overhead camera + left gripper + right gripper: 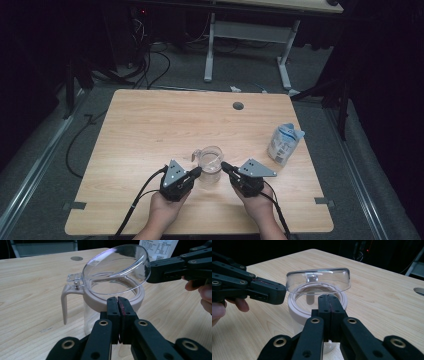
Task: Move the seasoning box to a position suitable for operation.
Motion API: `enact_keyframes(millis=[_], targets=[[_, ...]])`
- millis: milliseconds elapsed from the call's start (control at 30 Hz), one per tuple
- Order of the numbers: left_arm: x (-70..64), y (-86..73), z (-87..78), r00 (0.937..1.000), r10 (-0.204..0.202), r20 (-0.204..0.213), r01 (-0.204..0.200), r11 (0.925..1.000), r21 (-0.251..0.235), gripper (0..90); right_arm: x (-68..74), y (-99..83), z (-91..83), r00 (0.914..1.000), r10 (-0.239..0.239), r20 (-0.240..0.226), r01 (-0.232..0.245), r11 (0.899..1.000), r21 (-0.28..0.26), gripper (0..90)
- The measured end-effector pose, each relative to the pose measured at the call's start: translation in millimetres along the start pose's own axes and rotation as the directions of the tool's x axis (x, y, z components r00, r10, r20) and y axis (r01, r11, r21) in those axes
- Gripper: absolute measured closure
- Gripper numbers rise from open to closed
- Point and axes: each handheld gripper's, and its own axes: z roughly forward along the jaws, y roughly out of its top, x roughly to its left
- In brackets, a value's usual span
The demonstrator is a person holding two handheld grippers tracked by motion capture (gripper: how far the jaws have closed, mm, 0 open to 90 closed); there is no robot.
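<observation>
Jug (210, 165): stands near your edge of the table (150, 130), between both grippers.
Lid (117, 268): clear, hinged at the handle — tilted up.
Left gripper (117, 301): jaws pressed together at the jug's rim.
Right gripper (329, 300): jaws closed — tip under the lid's edge.

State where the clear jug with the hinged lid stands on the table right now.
In the high view the clear jug stands near the table's front middle, between the left gripper and right gripper, with a white bag to its right.

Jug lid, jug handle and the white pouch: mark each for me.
jug lid (117, 265), left gripper view, middle of the clear dome.
jug handle (64, 302), left gripper view, its downward leg.
white pouch (283, 145), high view, its front face.
</observation>
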Motion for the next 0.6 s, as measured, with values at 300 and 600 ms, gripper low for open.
enact_keyframes(millis=[300, 600], targets=[[-3.1, 2.3, 0.4, 1.0, 0.003, 0.004, -0.003, 0.9999, -0.016, 89.8, 0.4, -0.2, 1.0, 0.9997, 0.016, -0.017, -0.016, 1.0, -0.003, 90.0], [-3.5, 4.6, -0.2, 1.0, -0.003, -0.003, 0.002, 0.9994, -0.034, 89.8, 4.2, -1.8, 7.7, 0.9997, 0.003, -0.025, -0.003, 1.0, 0.006, 90.0]])
